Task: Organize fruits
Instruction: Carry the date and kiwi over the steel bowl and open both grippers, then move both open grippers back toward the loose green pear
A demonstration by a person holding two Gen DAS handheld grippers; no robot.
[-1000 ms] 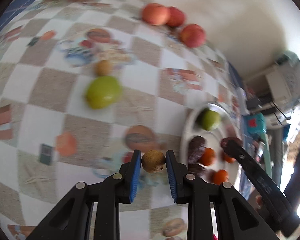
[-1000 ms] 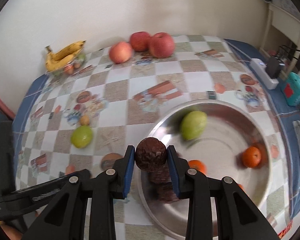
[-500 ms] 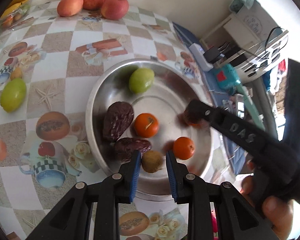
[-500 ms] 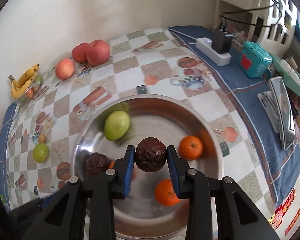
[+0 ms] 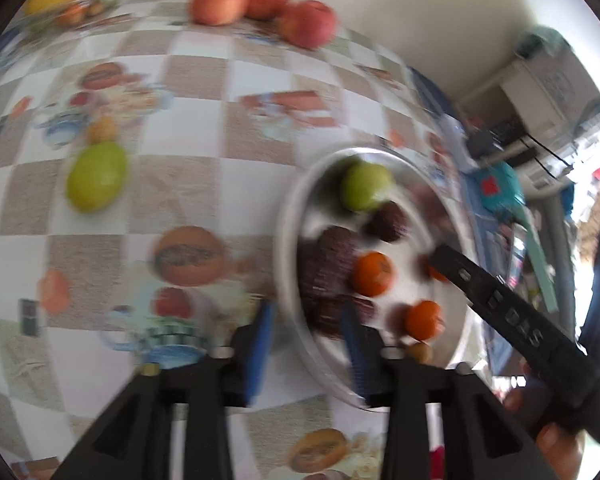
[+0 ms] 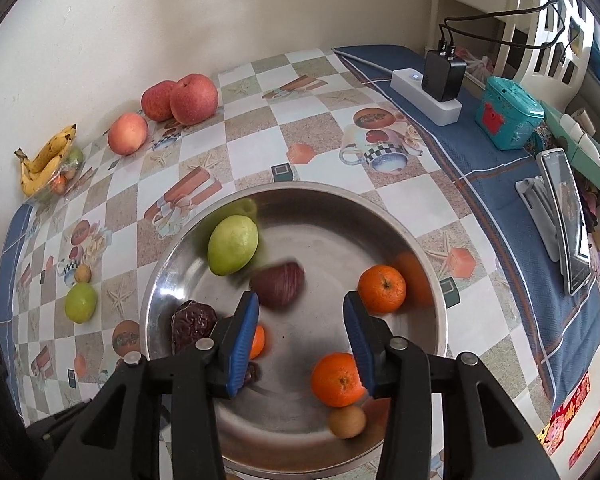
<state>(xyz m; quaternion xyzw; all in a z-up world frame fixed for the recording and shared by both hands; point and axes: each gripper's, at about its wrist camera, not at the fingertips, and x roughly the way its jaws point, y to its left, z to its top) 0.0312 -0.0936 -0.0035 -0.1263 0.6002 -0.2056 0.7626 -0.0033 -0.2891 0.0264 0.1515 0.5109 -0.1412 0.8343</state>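
Observation:
A steel bowl holds a green fruit, dark wrinkled fruits, several oranges and a small brown fruit. My right gripper is open above the bowl; a dark round fruit, blurred, lies just beyond its jaws. My left gripper is open and empty over the bowl's near-left rim. On the cloth lie a green fruit and a small yellow-brown fruit.
Three apples and a banana bunch sit at the wall. A power strip, a teal box and a phone lie on the blue cloth to the right. The right gripper's arm crosses the left wrist view.
Both grippers opened. The right one let go of the dark round fruit, the left one of the small brown fruit; both fruits are now in the bowl. The left gripper swung back left.

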